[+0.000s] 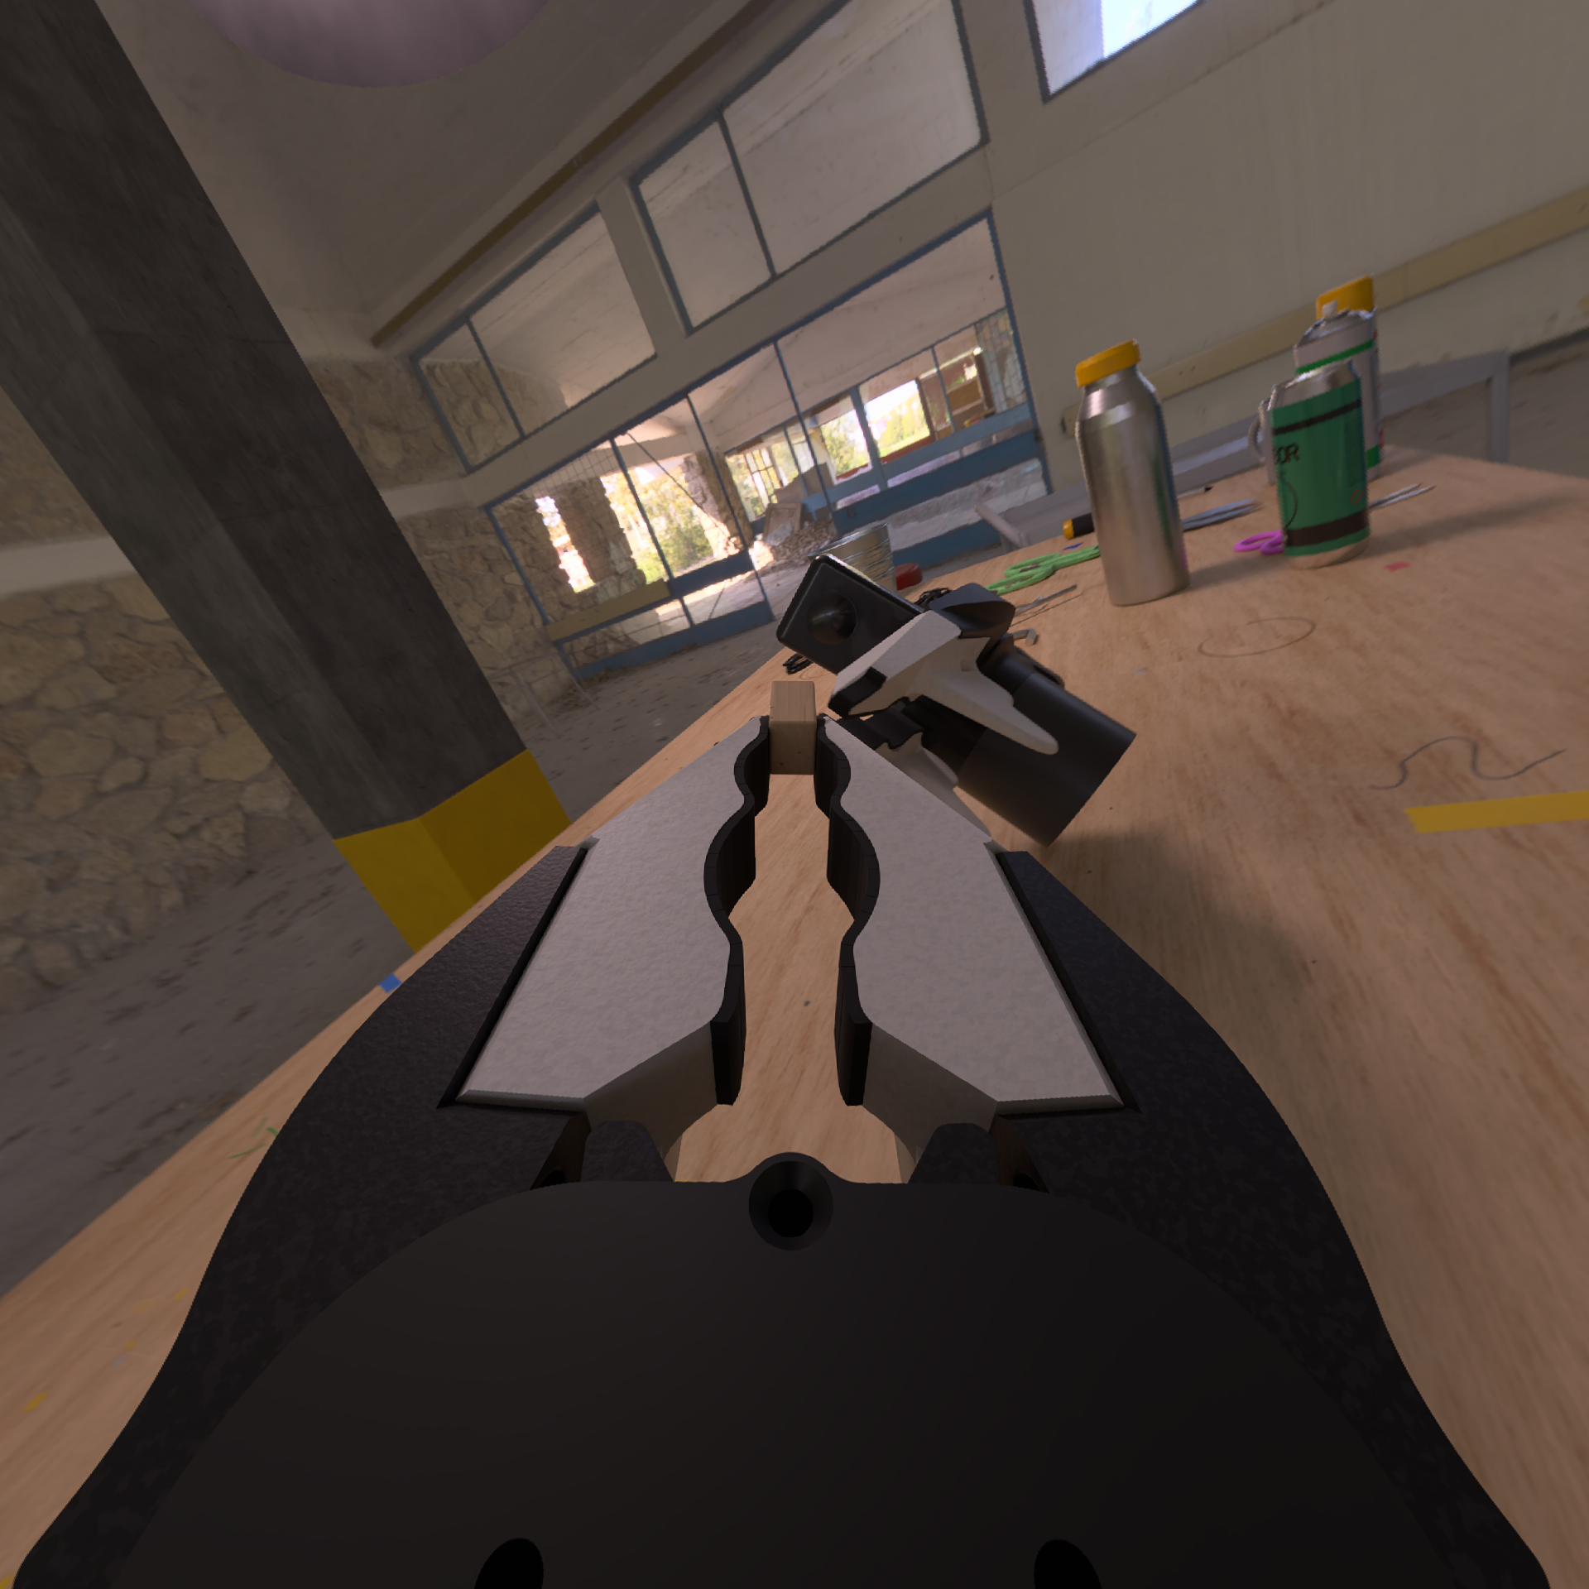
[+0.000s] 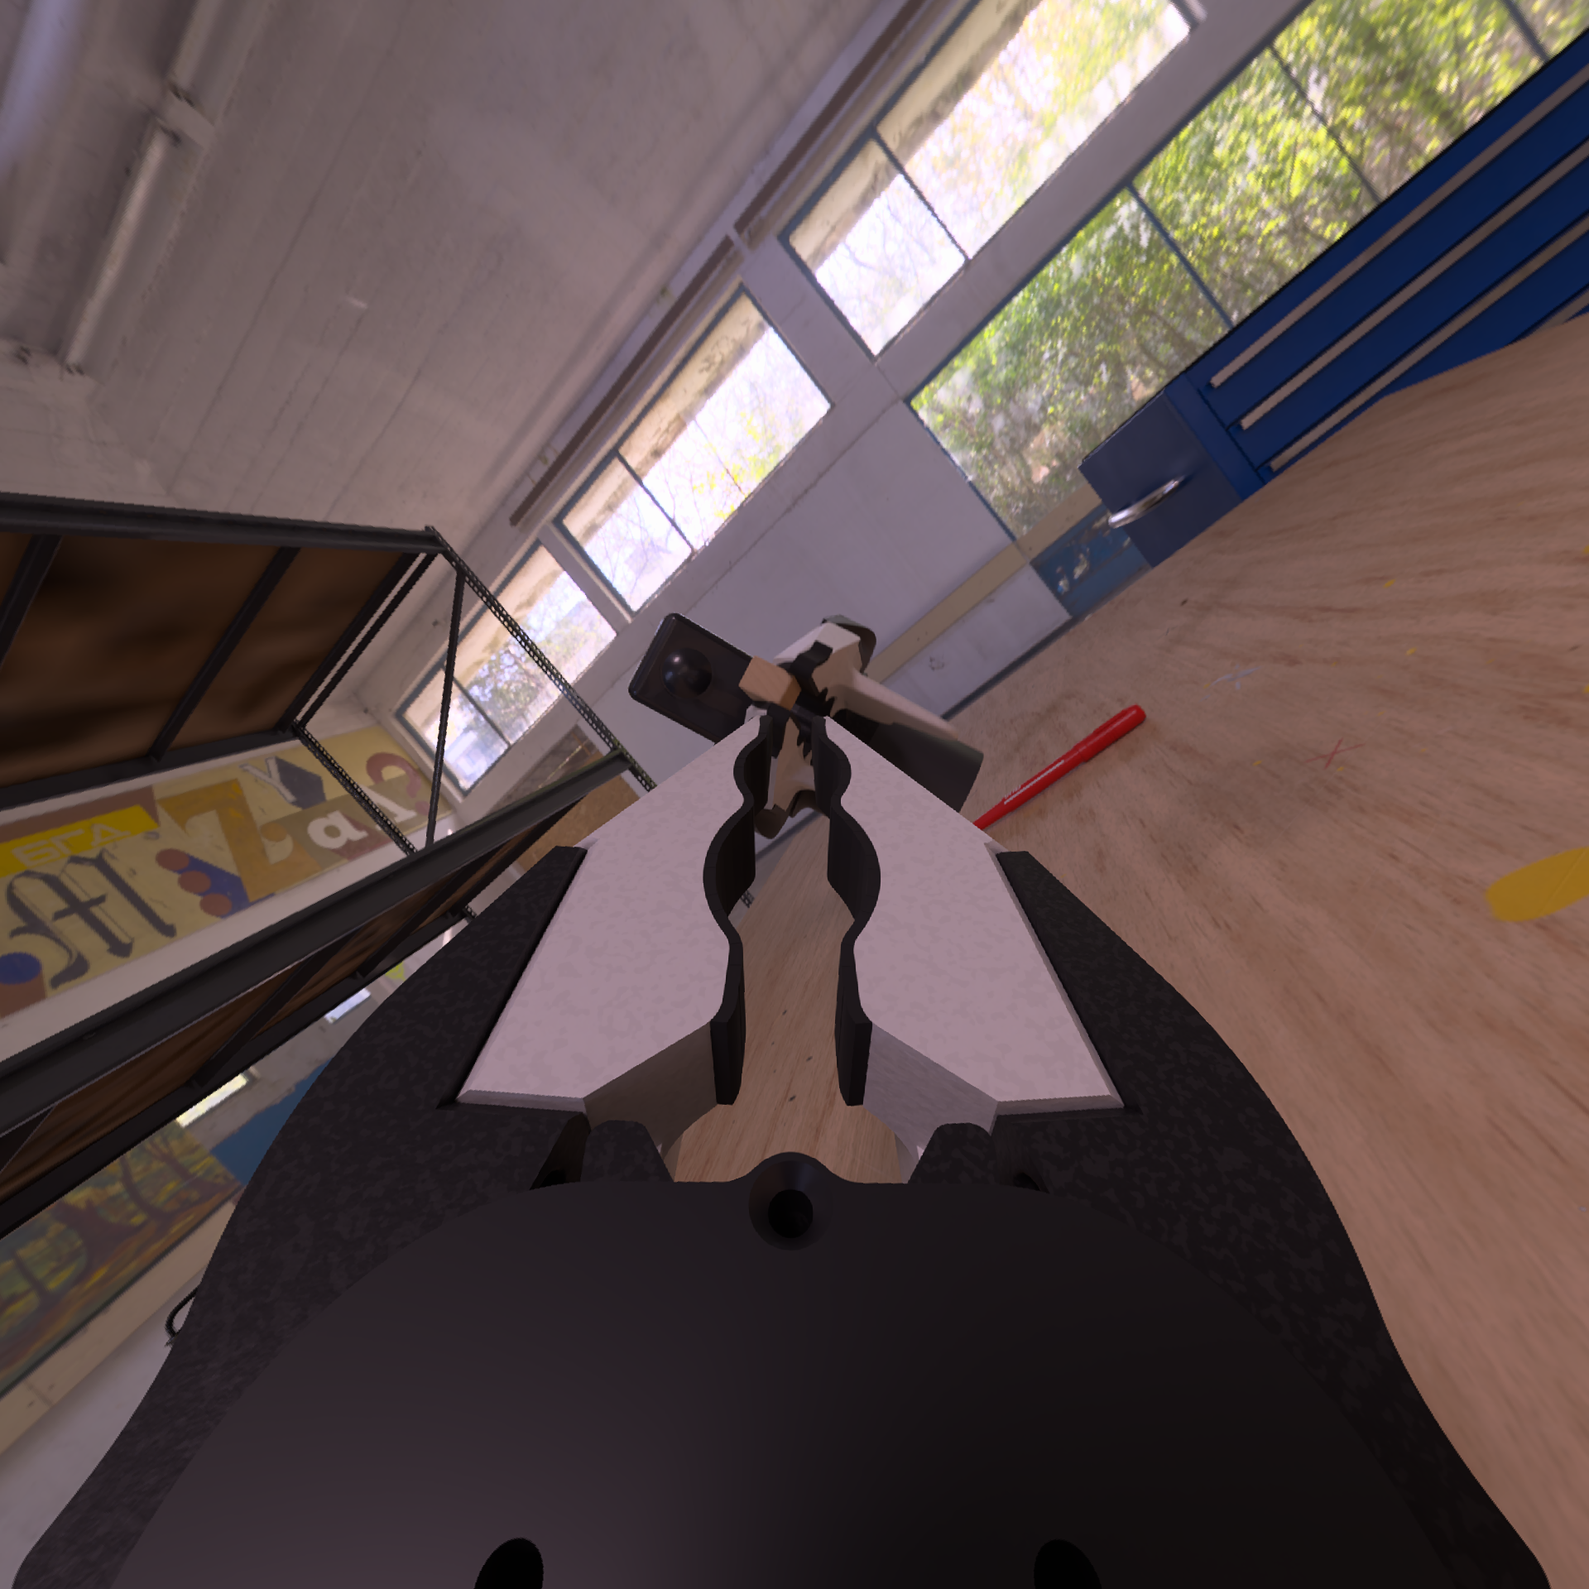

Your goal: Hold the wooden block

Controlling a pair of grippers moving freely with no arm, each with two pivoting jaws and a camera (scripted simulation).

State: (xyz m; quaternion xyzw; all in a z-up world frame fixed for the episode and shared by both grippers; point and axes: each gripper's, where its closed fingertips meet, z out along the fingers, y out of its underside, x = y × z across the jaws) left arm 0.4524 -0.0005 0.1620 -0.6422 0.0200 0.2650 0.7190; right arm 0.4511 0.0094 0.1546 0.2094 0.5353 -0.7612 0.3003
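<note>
A: Plywood workbench (image 1: 1290, 860), a tall glazed hall behind, a concrete pillar (image 1: 215, 516) off to one side. Straight to the left gripper (image 1: 793, 746): clamped on the wooden block (image 1: 793, 718), fingertips only.

B: Seems raised off the bench as well, though hard to be sure from this angle. Pinching at the very tips, probably to leave most of the wood bare for a second grasp.

A: And there, the right gripper (image 2: 787, 738), tilted in just beside the block, almost nose to nose with the left.

B: From its own camera, fingers drawn in to a slim gap, about as narrow as the left pair. Just past those tips, the block in the other gripper's pinch. Squeezing anything itself? Cannot tell; too much overlap right at the tips.

A: Plenty of clutter, but all well apart: silver bottle (image 1: 1126, 481), green-labelled can (image 1: 1320, 464), green scissors (image 1: 1045, 563) at the far end, red pen (image 2: 1066, 765) on the other side. Nothing close enough to bump.

B: So, a hold that looks secured on the left. Shallow, though. Could let the block pivot or slip. Calls for steady pressure and no sudden twist.
</note>
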